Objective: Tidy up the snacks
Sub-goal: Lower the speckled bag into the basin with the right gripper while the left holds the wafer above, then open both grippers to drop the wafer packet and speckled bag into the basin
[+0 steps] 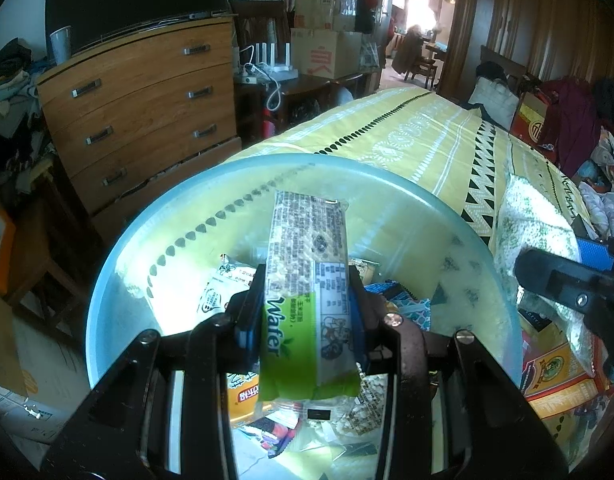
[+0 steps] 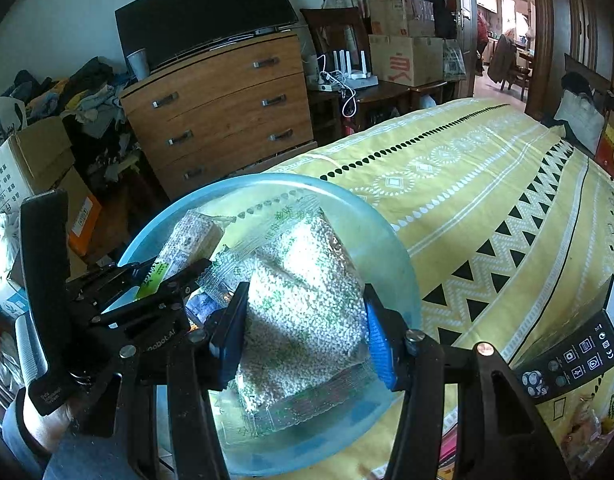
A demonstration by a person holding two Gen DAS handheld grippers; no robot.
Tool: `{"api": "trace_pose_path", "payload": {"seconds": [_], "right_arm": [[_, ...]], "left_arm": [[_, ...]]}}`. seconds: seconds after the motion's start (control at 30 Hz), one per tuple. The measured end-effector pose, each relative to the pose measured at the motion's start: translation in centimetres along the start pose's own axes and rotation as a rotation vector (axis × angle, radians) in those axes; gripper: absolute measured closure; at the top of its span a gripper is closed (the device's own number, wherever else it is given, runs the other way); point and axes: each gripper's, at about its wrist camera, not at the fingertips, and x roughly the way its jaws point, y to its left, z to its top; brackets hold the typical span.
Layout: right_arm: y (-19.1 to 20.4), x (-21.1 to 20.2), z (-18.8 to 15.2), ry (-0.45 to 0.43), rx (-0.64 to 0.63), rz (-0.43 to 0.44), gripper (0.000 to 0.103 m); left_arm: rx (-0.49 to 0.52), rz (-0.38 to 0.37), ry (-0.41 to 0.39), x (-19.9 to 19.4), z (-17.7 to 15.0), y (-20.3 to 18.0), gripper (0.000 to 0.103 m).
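So this is all on a bed [image 2: 487, 208] with a yellow patterned cover, in a pretty cluttered bedroom: wooden dresser [image 1: 147, 120] with a dark TV [image 2: 203, 12] on top, stacked cardboard boxes [image 2: 405, 38] by the doorway, piles of clothes off to the side. A big clear blue-rimmed bowl [image 1: 119, 248] sits at the near edge of the bed, with assorted snack packets [image 1: 223, 288] lying in the bottom of it.

Left tool [image 1: 307, 312] is clamped nearly all the way closed on a green wafer pack [image 1: 307, 264], pads pressing on both long edges. The pack stands upright between the fingers, its top poking up above the tool, hovering over the bowl's middle.

Right tool [image 2: 303, 332] is about partway open, fingers on either side of a clear bag of small white puffed snacks [image 2: 307, 300], pads touching it left and right. That bag sits over the bowl too, tilted, just right of the wafer pack. A black box [image 2: 579, 344] with icons lies on the bed to the right, and more boxed snacks [image 1: 559, 376] sit beside the bowl
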Motion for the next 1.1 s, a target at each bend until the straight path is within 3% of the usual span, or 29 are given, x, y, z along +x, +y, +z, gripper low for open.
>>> {"api": "trace_pose_path", "payload": {"seconds": [0.43,0.57,0.9,1.1], "right_arm": [[0.3,0.4,-0.1,0.005,0.0,0.006,0.046],[0.4,0.9,-0.2,0.009,0.003,0.009,0.04],[0.2,0.2,-0.3,-0.009,0.006,0.008,0.04],[-0.2,-0.6,-0.5,-0.018,0.011,0.0,0.038]], "left_arm": [[-0.003,0.001,0.011,0.4,-0.3,0.3,0.067],[-0.006,0.005,0.019,0.7,-0.4,0.3,0.066],[-0.021,0.028,-0.002,0.1,-0.3,0.6,0.032],[-0.019,0.037,-0.011,-0.6,-0.1,0.2,0.028]]}}
